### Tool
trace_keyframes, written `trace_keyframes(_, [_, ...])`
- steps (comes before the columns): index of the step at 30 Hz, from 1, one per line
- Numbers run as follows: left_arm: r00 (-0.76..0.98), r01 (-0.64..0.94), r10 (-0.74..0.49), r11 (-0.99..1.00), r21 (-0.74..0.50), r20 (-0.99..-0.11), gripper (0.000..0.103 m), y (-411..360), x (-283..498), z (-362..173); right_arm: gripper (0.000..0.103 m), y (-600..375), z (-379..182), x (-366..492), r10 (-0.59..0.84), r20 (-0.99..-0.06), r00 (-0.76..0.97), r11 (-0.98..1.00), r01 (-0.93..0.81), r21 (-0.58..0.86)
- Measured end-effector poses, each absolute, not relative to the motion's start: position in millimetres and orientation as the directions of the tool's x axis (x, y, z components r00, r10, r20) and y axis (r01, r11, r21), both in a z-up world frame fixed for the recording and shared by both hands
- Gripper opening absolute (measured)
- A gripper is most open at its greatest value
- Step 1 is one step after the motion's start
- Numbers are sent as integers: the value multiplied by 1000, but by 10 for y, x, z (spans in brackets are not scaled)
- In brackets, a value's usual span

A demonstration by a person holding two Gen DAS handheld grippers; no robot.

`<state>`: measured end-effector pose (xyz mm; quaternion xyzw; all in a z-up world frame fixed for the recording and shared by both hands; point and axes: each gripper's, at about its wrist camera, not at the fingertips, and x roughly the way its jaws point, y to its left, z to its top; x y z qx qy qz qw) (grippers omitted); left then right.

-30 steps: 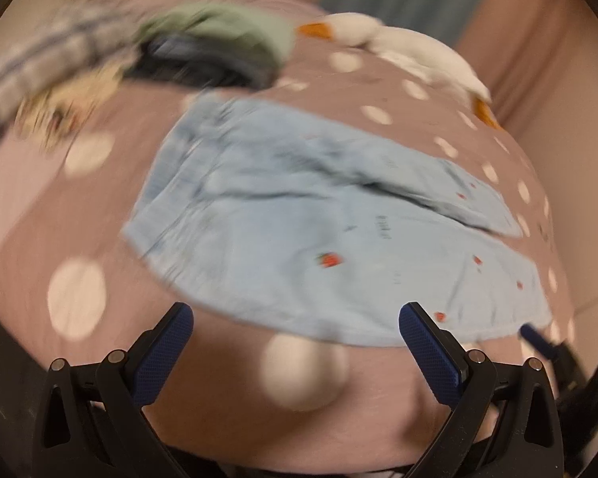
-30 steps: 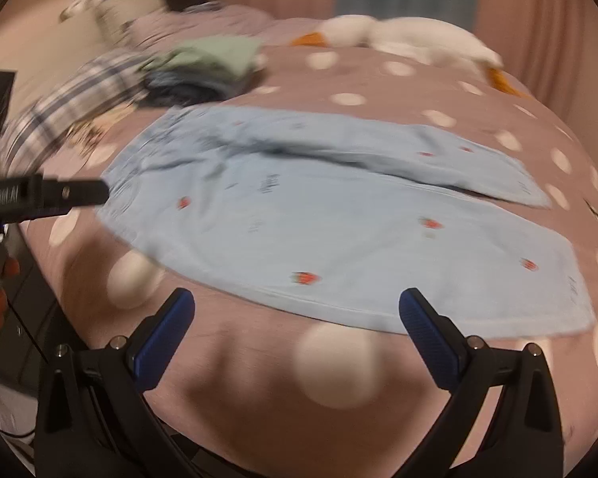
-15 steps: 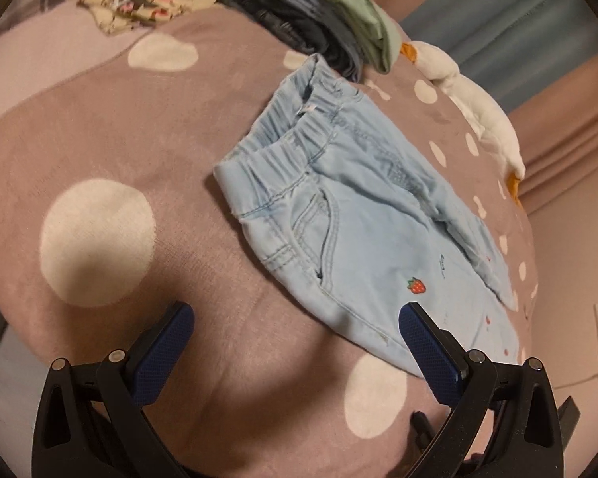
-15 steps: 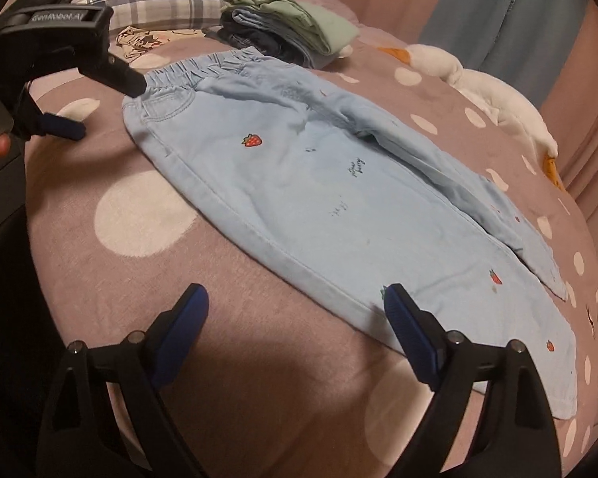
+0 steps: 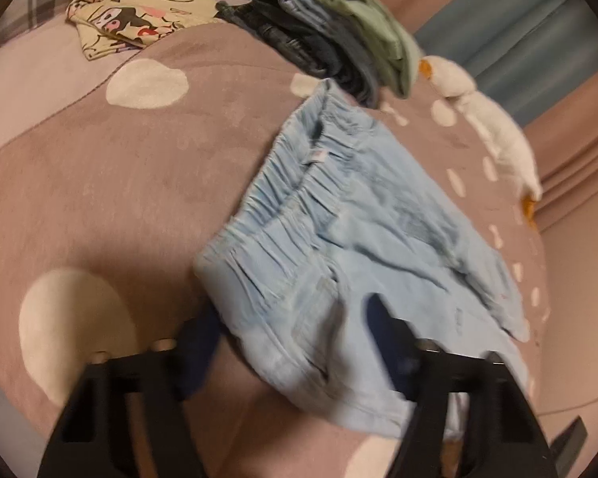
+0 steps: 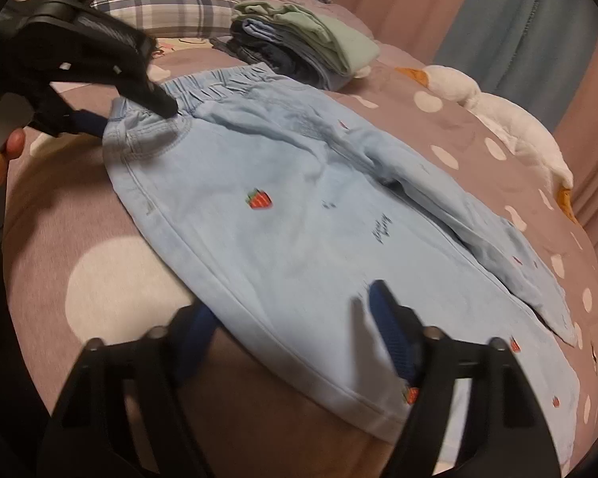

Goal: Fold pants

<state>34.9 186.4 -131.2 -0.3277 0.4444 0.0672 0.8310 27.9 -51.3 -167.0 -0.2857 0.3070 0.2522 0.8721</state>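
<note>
We are finding the pants lying flat along the near edge of the polka-dot bed cover, waistband toward the left end, legs running toward the right end. At the left, the left gripper is straddling the near waistband corner, one finger slipping under the hem and one resting above it; the jaws are standing wide and are not yet pinching the cloth. Further right, the right gripper is straddling the near side seam partway down the leg in the same manner, jaws apart and holding nothing. Behind the waistband a stack of folded clothes is sitting just beside it, and a white plush goose is lying along the far right edge. We are judging the risks as follows: either lower finger may be catching the bed cover along with the denim, lifting both; a shallow bite on the seam may be slipping out mid-fold; and carrying the near edge over may be pushing the waistband into the stack.
</note>
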Motion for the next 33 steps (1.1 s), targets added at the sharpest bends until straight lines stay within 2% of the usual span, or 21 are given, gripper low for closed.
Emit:
trace_keyframes(1, [591, -416, -165, 777, -473, -790, 49, 1881, 363, -1320, 61, -491, -1670, 292, 269, -681, 681, 709, -619, -339])
trace_keyframes(3, [588, -428, -151, 776, -464, -795, 41, 1927, 353, -1335, 36, -454, -1672, 293, 283, -688, 668, 707, -630, -321])
trace_keyframes(4, [588, -431, -143, 778, -457, -796, 33, 1928, 333, -1337, 31, -431, -1676, 273, 289, -690, 664, 702, -637, -319])
trace_keyframes(5, [585, -431, -135, 784, -448, -800, 33, 1938, 320, -1342, 28, -413, -1679, 249, 286, -686, 669, 698, -636, -330])
trace_keyframes(6, [586, -421, -146, 786, -453, -797, 31, 1958, 297, -1349, 21, -390, -1680, 215, 283, -682, 675, 689, -637, -345])
trace_keyframes(9, [600, -402, -165, 784, -473, -783, 29, 2001, 225, -1312, 13, -378, -1645, 164, 285, -689, 667, 680, -647, -345])
trace_keyframes(11, [608, -389, -170, 788, -477, -776, 29, 2007, 173, -1270, 12, -397, -1580, 133, 295, -695, 655, 678, -656, -331])
trace_keyframes(13, [610, -381, -167, 795, -472, -774, 29, 1999, 143, -1243, 12, -397, -1545, 99, 297, -699, 651, 670, -663, -334])
trace_keyframes(14, [598, -380, -162, 805, -456, -785, 29, 1994, 144, -1262, 14, -384, -1580, 105, 290, -721, 629, 662, -676, -323])
trace_keyframes(15, [581, -386, -163, 807, -447, -797, 29, 2000, 154, -1300, 20, -386, -1619, 123, 283, -729, 623, 667, -674, -317])
trace_keyframes(17, [568, -393, -185, 795, -461, -802, 29, 2020, 157, -1343, 21, -404, -1681, 166, 269, -744, 612, 697, -657, -288])
trace_keyframes(19, [570, -383, -186, 802, -458, -801, 30, 2037, 101, -1297, 32, -420, -1623, 152, 278, -745, 606, 706, -655, -269])
trace_keyframes(21, [561, -370, -160, 829, -419, -812, 35, 2021, 38, -1238, 48, -465, -1542, 135, 306, -755, 580, 711, -666, -223])
trace_keyframes(22, [560, -359, -147, 844, -399, -815, 39, 2012, -6, -1201, 49, -508, -1481, 116, 323, -756, 570, 714, -671, -200])
trace_keyframes(25, [575, -340, -92, 877, -340, -813, 40, 1982, -148, -1071, 50, -655, -1311, 83, 372, -737, 565, 735, -664, -138])
trace_keyframes(29, [619, -307, -48, 904, -297, -784, 40, 1910, -193, -895, 55, -917, -1113, 249, 440, -696, 568, 800, -600, 16])
trace_keyframes(33, [648, -217, -92, 929, -299, -756, 40, 1653, 93, -795, 55, -953, -1210, 543, 355, -714, 603, 863, -505, 3])
